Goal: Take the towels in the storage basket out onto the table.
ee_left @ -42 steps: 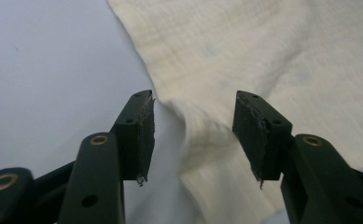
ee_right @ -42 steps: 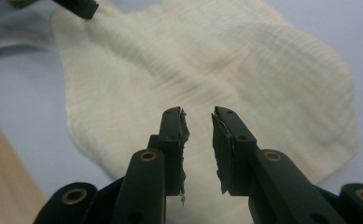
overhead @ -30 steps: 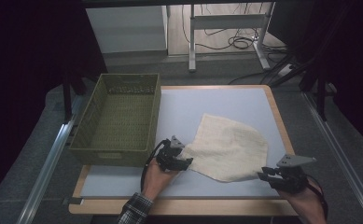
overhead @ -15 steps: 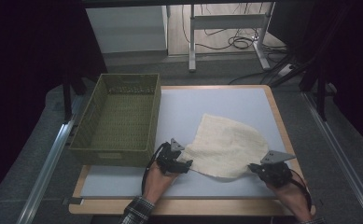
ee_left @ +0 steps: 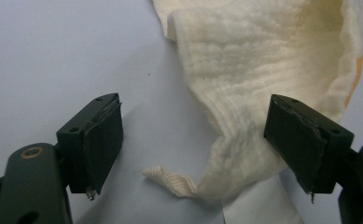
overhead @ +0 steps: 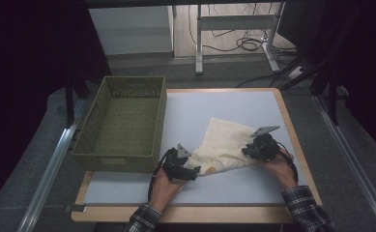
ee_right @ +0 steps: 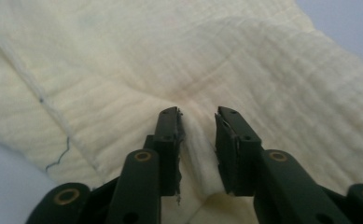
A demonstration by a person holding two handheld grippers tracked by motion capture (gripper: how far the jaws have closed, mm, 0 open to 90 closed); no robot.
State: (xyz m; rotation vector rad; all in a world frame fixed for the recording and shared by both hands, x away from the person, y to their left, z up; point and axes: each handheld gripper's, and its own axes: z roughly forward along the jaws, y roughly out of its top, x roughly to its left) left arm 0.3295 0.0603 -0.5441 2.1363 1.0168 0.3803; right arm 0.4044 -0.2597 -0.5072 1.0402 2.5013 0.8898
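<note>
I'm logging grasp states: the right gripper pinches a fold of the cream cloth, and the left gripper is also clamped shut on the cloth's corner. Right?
Not quite. The left gripper is open: the left gripper view shows its fingers spread wide, with the cloth corner lying loose between them. The right gripper does pinch a fold of the cloth.

Cream crinkled cloth (overhead: 226, 145), olive-green basket (overhead: 122, 126), pale blue-grey tabletop (overhead: 205, 104).

Dim high view, dark edges; close views soft, evenly lit.
</note>
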